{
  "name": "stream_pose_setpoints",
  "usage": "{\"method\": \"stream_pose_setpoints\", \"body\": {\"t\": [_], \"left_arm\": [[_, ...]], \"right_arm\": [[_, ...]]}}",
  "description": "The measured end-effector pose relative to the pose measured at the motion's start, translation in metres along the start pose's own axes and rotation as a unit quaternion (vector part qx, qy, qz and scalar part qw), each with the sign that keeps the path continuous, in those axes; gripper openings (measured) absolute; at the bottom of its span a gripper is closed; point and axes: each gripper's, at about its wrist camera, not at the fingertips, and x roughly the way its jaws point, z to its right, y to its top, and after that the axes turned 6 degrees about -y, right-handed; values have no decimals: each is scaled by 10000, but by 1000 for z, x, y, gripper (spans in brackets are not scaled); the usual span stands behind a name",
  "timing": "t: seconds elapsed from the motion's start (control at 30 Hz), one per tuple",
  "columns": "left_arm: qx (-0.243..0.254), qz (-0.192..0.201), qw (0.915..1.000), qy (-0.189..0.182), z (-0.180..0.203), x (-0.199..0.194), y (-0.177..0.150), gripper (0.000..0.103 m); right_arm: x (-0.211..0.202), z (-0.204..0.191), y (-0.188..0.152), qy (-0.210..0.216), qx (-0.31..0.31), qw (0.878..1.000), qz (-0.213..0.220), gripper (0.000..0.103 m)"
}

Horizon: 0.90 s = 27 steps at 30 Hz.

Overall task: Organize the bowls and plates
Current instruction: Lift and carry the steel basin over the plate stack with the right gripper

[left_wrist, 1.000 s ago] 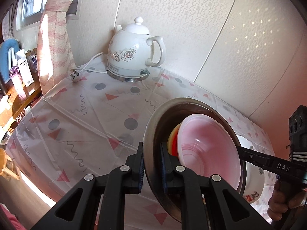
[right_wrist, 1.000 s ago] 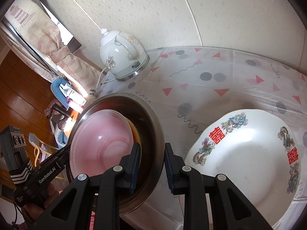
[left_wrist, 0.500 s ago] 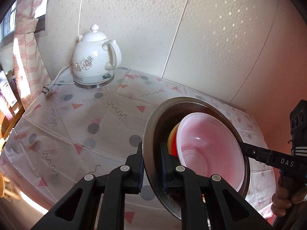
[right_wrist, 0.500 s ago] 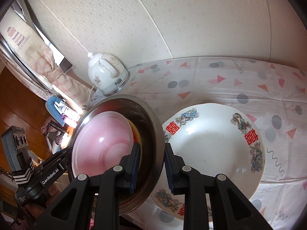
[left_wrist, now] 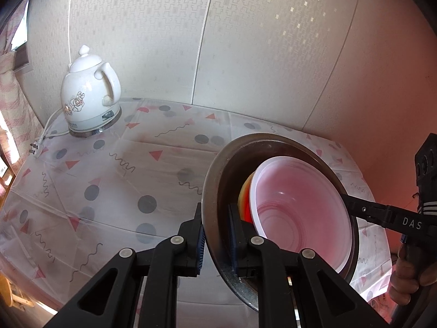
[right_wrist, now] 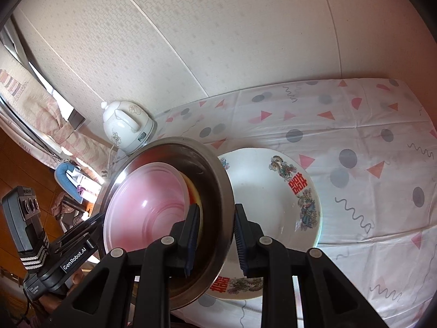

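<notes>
The round stainless-steel basin (left_wrist: 215, 191) hangs tilted between the two tongs, its mouth turned toward the right tongs' side and slightly up, its rim standing steeply rather than flat; being round, it has no long axis. Nested inside it lies a pale pink plastic bowl (left_wrist: 297, 205), mouth facing the same way, with a yellow-and-red bowl (left_wrist: 244, 199) wedged behind it against the basin's wall. The left tongs (left_wrist: 215, 239) are clenched on the basin's rim, one blue pad outside, one inside. The right tongs (right_wrist: 214, 237) grasp the opposite rim the same way, their inner pad just beside the pink bowl's edge.

Below and beyond the right tongs a white porcelain plate with red double-happiness characters and dragon motifs (right_wrist: 273, 199) sits on the table under a white cloth printed with grey dots and pink triangles (right_wrist: 355, 142). A second ago that plate lay off to the right of the right tongs; now it is directly under the basin's far edge. The white ceramic electric kettle with a flower print (left_wrist: 88, 98) has drifted toward the left edge of the left tongs' view and looks smaller.

The right tongs' arm reads "DAS" in the left view; the left tongs' body reads "GenRobot.AI" in the right view. A hand (left_wrist: 407, 276) grips the right tongs' handle.
</notes>
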Motion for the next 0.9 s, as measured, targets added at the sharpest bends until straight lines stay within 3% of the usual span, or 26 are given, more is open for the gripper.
{"method": "stream_pose_setpoints", "body": {"t": [0.5,0.9], "left_arm": [[115,-282,9990,-321,20,27,17,14],[80,-615,9977,-291,19,52,7,14]], "right_arm": [[-16,24,6,-189,295,9991,235,26],[-2,34,1,-393,381,9985,60,26]]}}
